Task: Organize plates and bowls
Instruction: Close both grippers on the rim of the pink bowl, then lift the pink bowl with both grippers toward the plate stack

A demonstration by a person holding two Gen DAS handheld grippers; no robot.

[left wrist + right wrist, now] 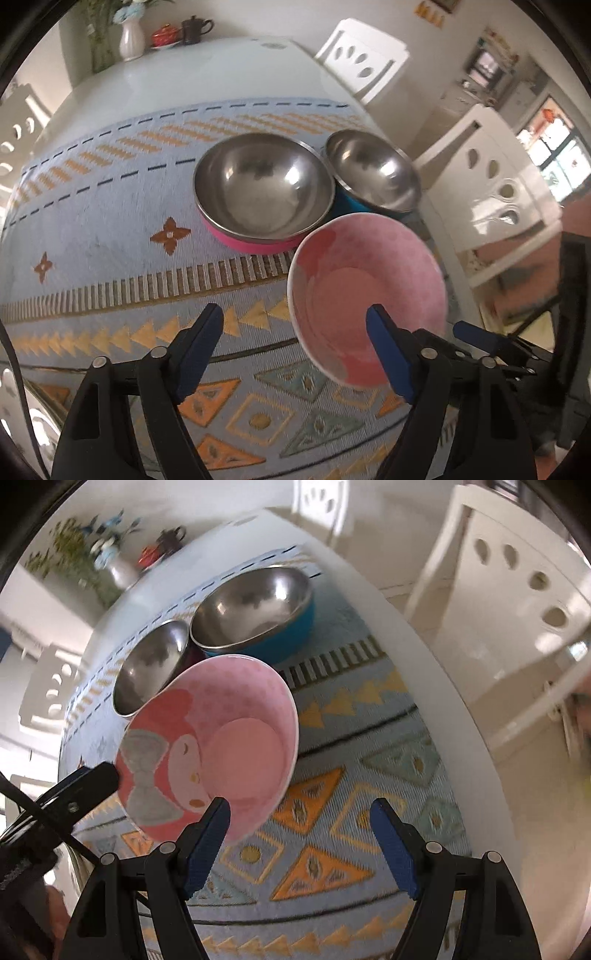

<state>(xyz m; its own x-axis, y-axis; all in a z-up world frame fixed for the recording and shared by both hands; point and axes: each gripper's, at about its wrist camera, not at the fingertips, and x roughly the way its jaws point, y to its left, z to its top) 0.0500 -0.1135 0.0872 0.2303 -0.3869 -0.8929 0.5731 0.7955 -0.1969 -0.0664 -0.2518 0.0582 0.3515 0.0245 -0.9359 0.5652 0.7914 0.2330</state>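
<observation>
We are partway through gathering the bowls. The pink bowl (pixel 369 273) sits tilted near the front of the patterned cloth (pixel 110 229), just in front of two steel bowls, one with a pink base (pixel 262 188) and one with a blue base (pixel 373 170), which stand side by side and touch. Our left gripper (pixel 293 314) is spread wide, with one finger over the inside of the pink bowl and the other over the cloth. Our right gripper (pixel 299 805) is equally wide, its near finger at the bowl's rim. Neither pair of fingers clamps anything, and the bowl seems propped between the two tools, though we cannot tell whether it is clear of the cloth. Next we judge it needs a steady carry to a steel bowl, levelled before release.
</observation>
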